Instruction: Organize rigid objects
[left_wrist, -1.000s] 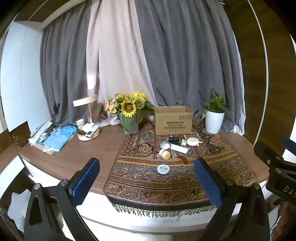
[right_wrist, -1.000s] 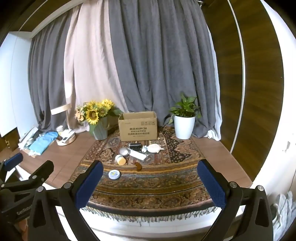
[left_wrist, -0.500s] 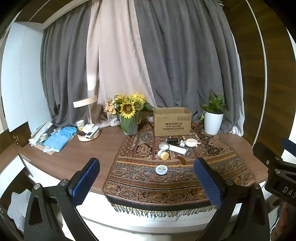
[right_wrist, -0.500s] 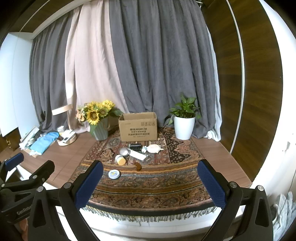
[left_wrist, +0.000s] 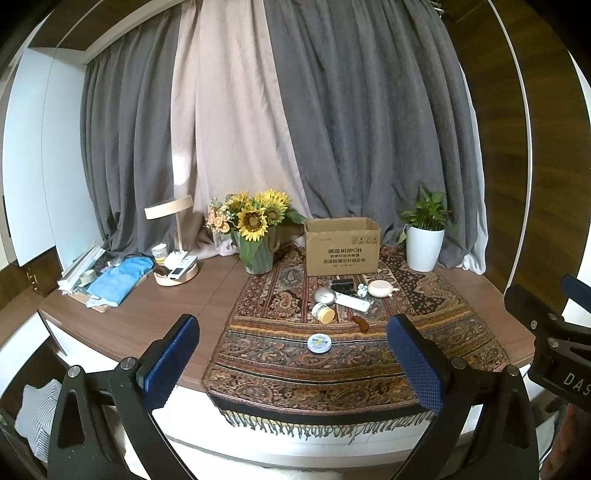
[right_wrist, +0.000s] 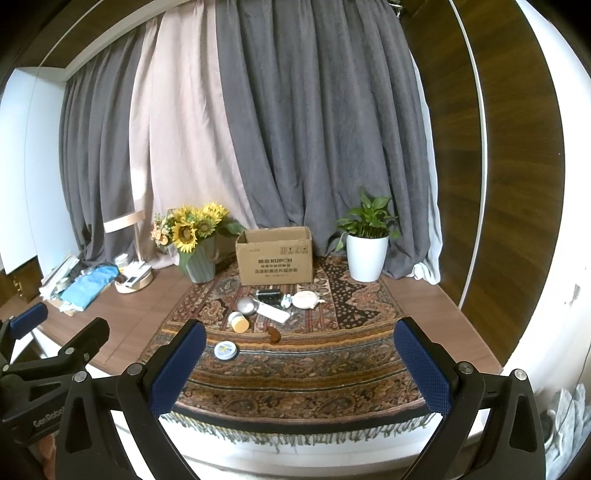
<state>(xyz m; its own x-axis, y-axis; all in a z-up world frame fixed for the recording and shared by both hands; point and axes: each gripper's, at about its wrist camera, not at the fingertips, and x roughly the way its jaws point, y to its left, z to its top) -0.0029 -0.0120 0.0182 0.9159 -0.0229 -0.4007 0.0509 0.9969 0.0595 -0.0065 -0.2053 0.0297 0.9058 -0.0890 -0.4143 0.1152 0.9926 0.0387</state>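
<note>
Both grippers, left (left_wrist: 291, 360) and right (right_wrist: 301, 360), spread wide and empty; round tin (left_wrist: 320, 343) at lower centre on rug (left_wrist: 461, 332) looks light, stiff, slick-lidded: pinch across rim.

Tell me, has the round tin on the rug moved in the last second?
No. The tin keeps its place on the rug, in front of the yellow-lidded jar and box; only the camera shifted slightly.
</note>
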